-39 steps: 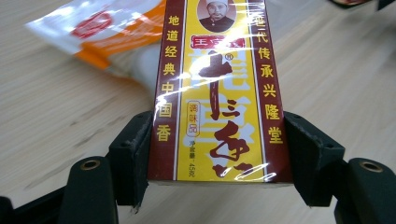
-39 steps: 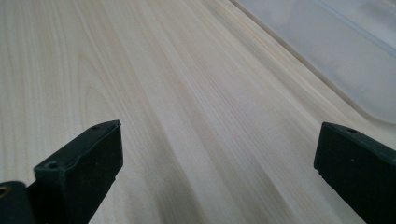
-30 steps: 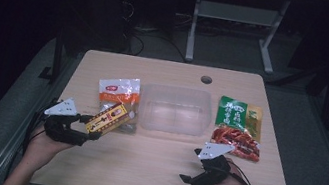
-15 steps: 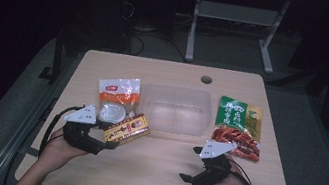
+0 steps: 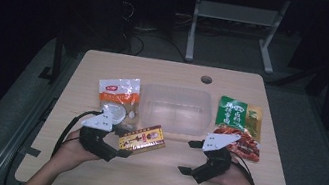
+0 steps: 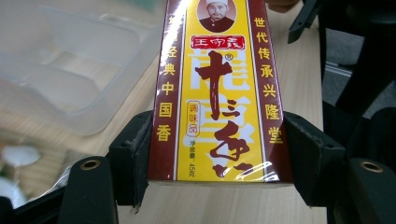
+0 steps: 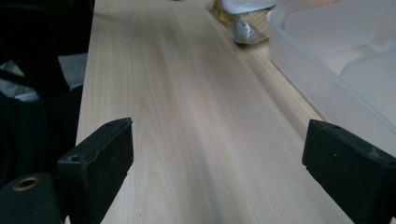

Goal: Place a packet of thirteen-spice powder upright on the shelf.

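- The seasoning box point(image 5: 141, 140) is a slim carton with a yellow face, dark red side bands, red and dark brown Chinese lettering and a small portrait at its far end; clear film wraps it.
- The left gripper point(image 5: 110, 148) clamps the seasoning box point(image 6: 219, 93) by its two long red sides, the black pads pressed on the near end.
- In the high view the box sits at about 7 o'clock of the clear plastic container point(image 5: 176, 108), just off its near-left corner, its long axis running from 8 o'clock to 2 o'clock, printed face up.
- The right gripper point(image 5: 188, 156) has wide jaws that have just been closing a little, with only bare wooden table point(image 7: 196, 116) between them.
- A silver snack pouch point(image 5: 119, 96) lies at 9 o'clock of the container; a green packet point(image 5: 238, 116) and a red packet point(image 5: 240, 141) lie at 3 o'clock.
- Open tabletop lies between the two grippers and along the near edge.
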Tool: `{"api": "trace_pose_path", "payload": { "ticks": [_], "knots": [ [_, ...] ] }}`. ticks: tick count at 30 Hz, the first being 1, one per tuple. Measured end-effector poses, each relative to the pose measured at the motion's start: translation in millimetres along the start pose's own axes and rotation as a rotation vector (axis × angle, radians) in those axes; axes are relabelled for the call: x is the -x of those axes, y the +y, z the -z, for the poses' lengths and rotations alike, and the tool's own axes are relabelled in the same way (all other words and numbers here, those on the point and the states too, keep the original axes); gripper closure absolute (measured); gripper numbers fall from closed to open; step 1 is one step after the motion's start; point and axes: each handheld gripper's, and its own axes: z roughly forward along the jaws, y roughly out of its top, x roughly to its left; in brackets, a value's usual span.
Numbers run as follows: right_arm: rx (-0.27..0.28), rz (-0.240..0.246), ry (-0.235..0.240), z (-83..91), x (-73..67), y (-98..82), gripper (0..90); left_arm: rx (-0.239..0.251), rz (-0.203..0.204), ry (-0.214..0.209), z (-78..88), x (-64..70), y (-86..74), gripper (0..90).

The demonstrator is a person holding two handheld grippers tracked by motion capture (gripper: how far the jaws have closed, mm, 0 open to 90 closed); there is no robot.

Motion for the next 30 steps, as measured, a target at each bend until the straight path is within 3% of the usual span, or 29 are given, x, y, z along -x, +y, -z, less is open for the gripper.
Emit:
{"api": "trace_pose_path", "payload": {
  "ticks": [1,6,10,11,23,30],
  "knots": [
    [0.005,0.018,0.023,-0.8,0.8,4.2,8.8,0.003,-0.004,-0.011,-2.7,0.3,1.1,31.8],
    [0.022,0.047,0.050,-3.3,3.1,13.7,11.5,0.000,-0.043,-0.062,-13.0,-0.3,8.0,31.8],
    [0.024,0.056,0.067,-4.6,5.4,17.7,12.1,-0.005,-0.062,-0.083,-18.0,-0.2,10.2,31.8],
    [0.047,0.052,0.092,-4.1,9.2,17.5,12.3,-0.009,-0.066,-0.089,-19.2,-0.5,10.5,31.8],
    [0.079,0.078,0.113,-1.4,6.9,18.7,12.3,-0.020,-0.100,-0.148,-26.3,5.8,11.2,31.8],
    [0.093,0.082,0.158,-2.7,2.2,21.4,13.7,-0.032,-0.105,-0.164,-29.8,5.5,9.3,31.8]
  ]
}}
